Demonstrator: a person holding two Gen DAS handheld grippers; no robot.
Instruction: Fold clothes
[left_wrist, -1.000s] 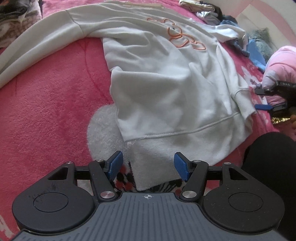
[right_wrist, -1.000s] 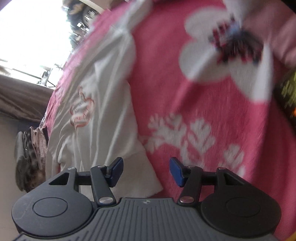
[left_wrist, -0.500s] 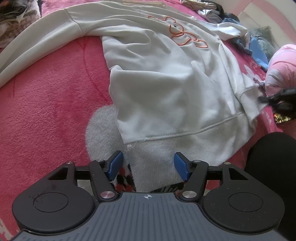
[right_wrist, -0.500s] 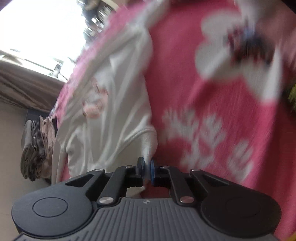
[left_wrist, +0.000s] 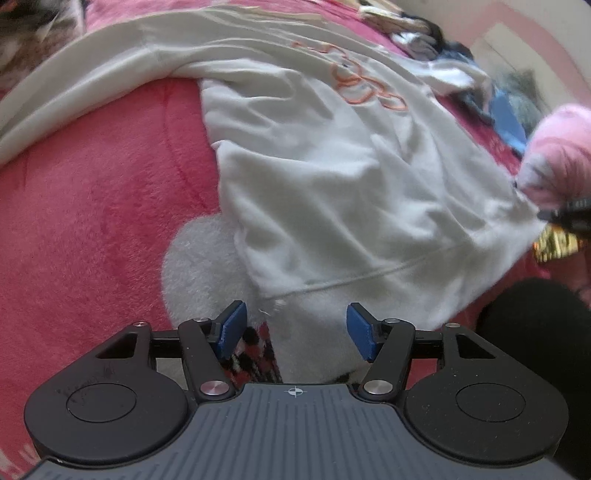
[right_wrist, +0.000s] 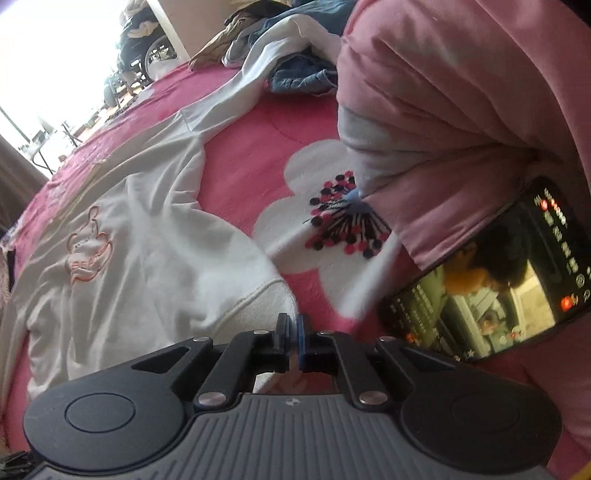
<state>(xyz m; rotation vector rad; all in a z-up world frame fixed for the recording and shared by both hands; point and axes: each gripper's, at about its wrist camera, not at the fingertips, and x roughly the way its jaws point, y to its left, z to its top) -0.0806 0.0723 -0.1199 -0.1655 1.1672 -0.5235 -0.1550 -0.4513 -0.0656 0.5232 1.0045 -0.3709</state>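
Note:
A white sweatshirt (left_wrist: 332, 184) with an orange chest print lies spread on a pink floral blanket (left_wrist: 92, 221). My left gripper (left_wrist: 293, 328) is open, its blue pads straddling the ribbed hem's near corner. In the right wrist view the same sweatshirt (right_wrist: 147, 258) stretches away to the left, and my right gripper (right_wrist: 291, 332) is shut on the hem's other corner, which is lifted a little. That right gripper (left_wrist: 569, 214) also shows at the far right edge of the left wrist view, pulling the hem taut.
A pink sleeve (right_wrist: 461, 110) fills the right of the right wrist view, with a lit phone (right_wrist: 491, 280) beside it. A heap of blue and white clothes (right_wrist: 288, 48) lies at the blanket's far end. A dark trouser leg (left_wrist: 535, 332) is at the lower right.
My right gripper shut on the hem corner and then swung, drawing the hem out to the right. My left gripper stayed open and crept closer over the near hem corner.

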